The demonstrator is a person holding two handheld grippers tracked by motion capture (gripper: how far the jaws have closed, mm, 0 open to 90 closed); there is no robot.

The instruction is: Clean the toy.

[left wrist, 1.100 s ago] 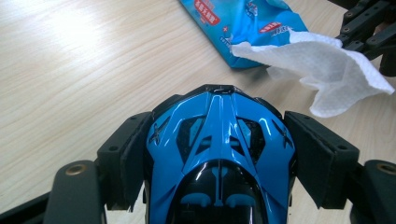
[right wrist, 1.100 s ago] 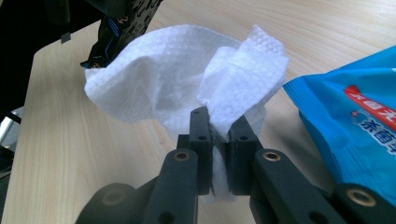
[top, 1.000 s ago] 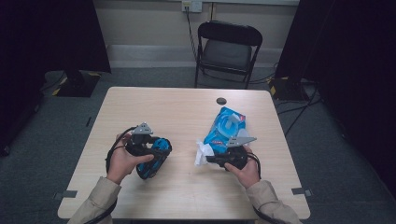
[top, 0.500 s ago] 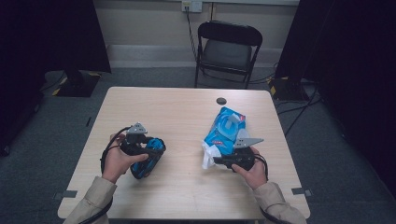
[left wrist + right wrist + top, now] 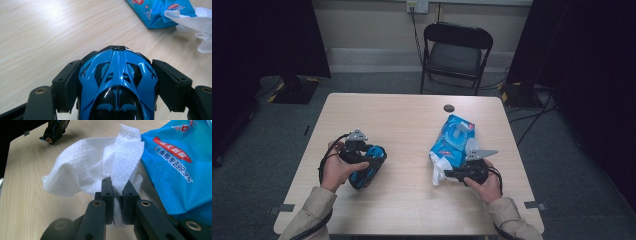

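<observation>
Jaws of the right gripper pinched a white wet wipe; the blue toy car, clamped lengthwise in the left gripper, lay well apart to their left.

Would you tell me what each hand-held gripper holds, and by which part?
Left hand-held gripper clamps the blue toy car by its sides; right hand-held gripper pinches the white wipe at its bunched lower edge.
</observation>
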